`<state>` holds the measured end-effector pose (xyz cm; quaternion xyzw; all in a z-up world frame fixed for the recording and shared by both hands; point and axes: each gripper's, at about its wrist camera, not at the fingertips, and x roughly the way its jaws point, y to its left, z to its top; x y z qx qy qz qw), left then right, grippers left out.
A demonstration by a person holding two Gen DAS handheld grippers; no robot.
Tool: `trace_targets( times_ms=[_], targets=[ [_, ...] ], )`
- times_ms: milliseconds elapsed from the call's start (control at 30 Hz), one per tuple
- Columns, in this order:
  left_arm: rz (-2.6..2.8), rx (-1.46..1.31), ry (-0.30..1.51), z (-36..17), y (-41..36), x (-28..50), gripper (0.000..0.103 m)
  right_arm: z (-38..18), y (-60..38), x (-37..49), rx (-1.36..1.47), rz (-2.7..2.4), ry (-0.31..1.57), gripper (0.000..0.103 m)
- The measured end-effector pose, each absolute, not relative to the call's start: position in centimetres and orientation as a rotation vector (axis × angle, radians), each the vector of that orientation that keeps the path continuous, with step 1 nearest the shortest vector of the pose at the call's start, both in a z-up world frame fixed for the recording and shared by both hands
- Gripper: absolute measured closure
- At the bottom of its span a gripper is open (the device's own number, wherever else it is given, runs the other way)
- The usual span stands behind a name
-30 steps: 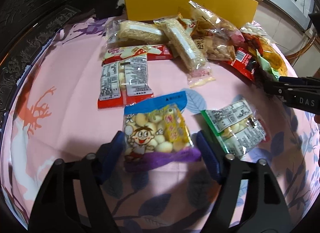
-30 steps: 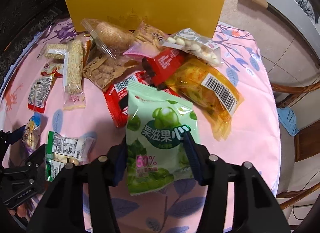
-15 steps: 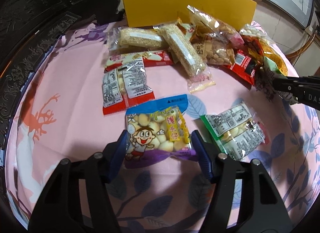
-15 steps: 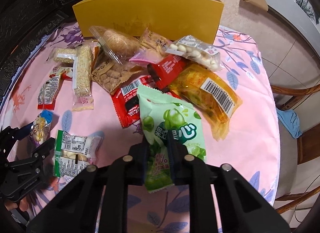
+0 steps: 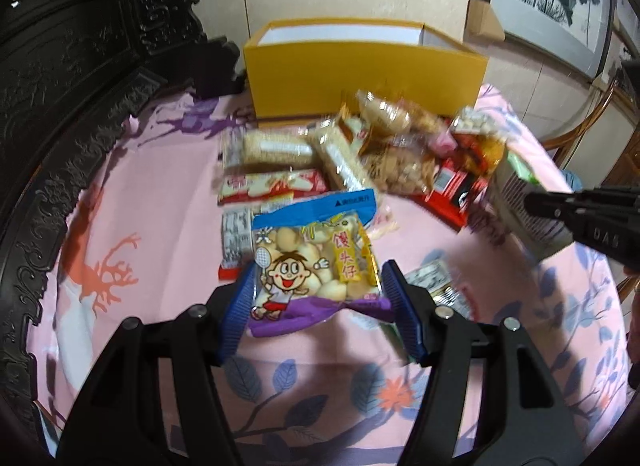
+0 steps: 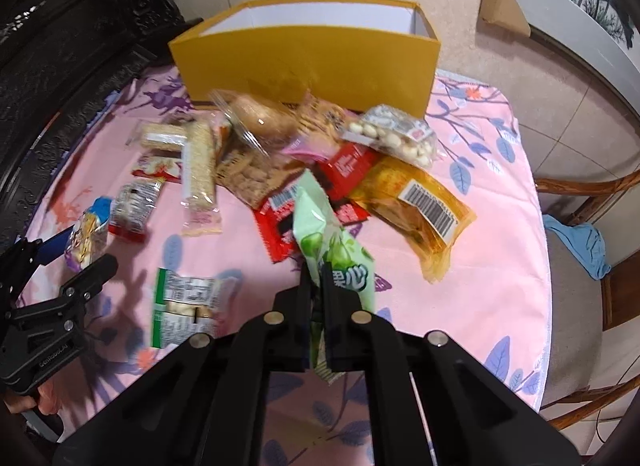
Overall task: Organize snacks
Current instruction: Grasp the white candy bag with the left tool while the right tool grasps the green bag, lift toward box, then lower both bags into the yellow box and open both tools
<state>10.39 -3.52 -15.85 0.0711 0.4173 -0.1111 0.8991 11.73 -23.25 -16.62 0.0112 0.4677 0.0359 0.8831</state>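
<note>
My left gripper (image 5: 316, 298) is shut on a blue-topped cartoon snack bag (image 5: 316, 262) and holds it lifted above the pink tablecloth; the bag also shows in the right wrist view (image 6: 86, 240). My right gripper (image 6: 318, 298) is shut on a green fruit-candy bag (image 6: 332, 242), folded and raised off the table. The open yellow box (image 6: 308, 61) stands at the table's far edge, also in the left wrist view (image 5: 364, 69). A pile of snack packets (image 6: 304, 153) lies in front of it.
A green-edged packet (image 6: 184, 306) lies on the cloth near my right gripper. Rice bars (image 5: 276, 149) and a red packet (image 5: 272, 185) lie left of the pile. A dark carved cabinet (image 5: 80, 65) stands left. A wooden chair (image 6: 592, 234) stands right.
Both grippers closed on their bags and lifted them off the table. The views tilted up, so the yellow box's open top now shows.
</note>
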Motion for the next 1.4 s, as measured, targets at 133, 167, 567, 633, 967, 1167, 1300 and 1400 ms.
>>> trace_targets(
  times_ms=[133,167,567,633,967,1167,1300,1400],
  targets=[
    [-0.245,0.131,0.828,-13.7,-3.9,11.0,0.039,-14.6,-22.9,11.6,0.033,0.096,0.933,0.099],
    [-0.246,0.128,0.809,-12.9,-4.0,11.4,0.039,-13.8,-22.8,11.8,0.033,0.105,0.914,0.099],
    [-0.261,0.088,0.622,-3.9,-7.7,22.5,0.039,-4.1,-23.8,19.9,0.033,0.177,0.715,0.099],
    [-0.259,0.087,0.603,-2.7,-8.4,24.9,0.039,-2.8,-24.2,21.9,0.026,0.178,0.688,0.099],
    [-0.231,0.094,0.635,-2.0,-11.3,37.7,0.039,-0.6,-25.4,33.3,0.037,0.136,0.648,0.099],
    [-0.239,0.074,0.74,-5.0,-11.9,41.4,0.039,-3.3,-25.4,36.9,0.047,0.119,0.699,0.099],
    [-0.228,0.057,0.804,-6.6,-11.8,42.7,0.027,-4.7,-25.3,38.2,0.067,0.112,0.748,0.097],
    [-0.193,0.059,0.792,-6.8,-11.5,42.6,0.009,-5.4,-25.4,38.5,0.069,0.092,0.769,0.076]
  ],
)
